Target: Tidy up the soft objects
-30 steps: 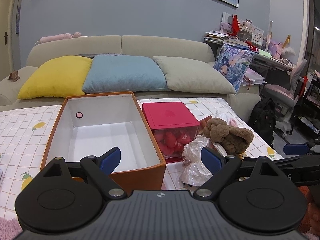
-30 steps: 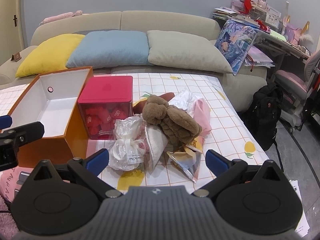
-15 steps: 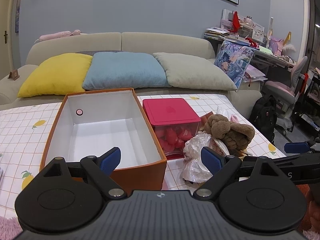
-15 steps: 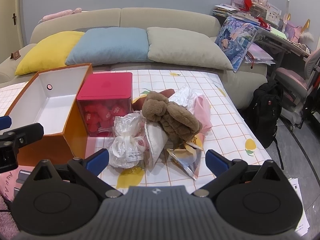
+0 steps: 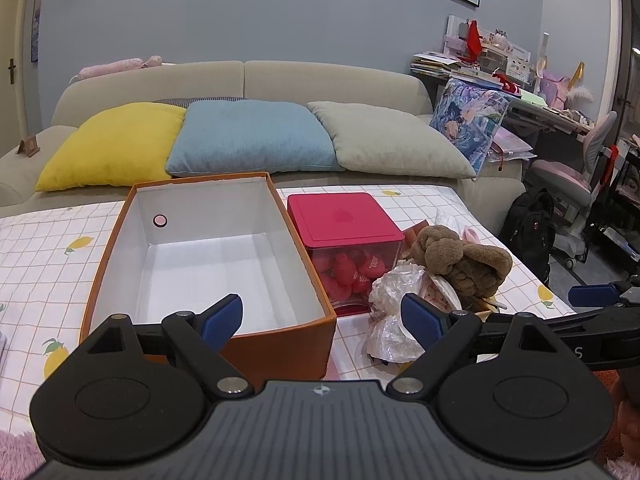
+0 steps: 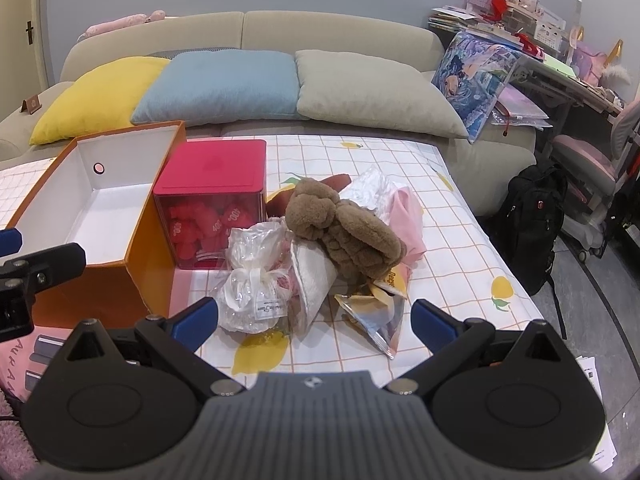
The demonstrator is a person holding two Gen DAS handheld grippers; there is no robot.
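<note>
Blue-padded fingers [image 6: 434, 322] wide apart, holding nothing

The left black two-finger gripper with blue pads [image 5: 322, 318] is spread wide, holding nothing. The right black gripper with blue pads [image 6: 316, 320] is likewise wide apart, level, at the left's three o'clock.

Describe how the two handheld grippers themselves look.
The left gripper and right gripper match: a ribbed dark-grey body with a small emblem, two round black discs, black linkage arms with silver pins, and blue-padded fingers. No cables or sleeves show.
</note>
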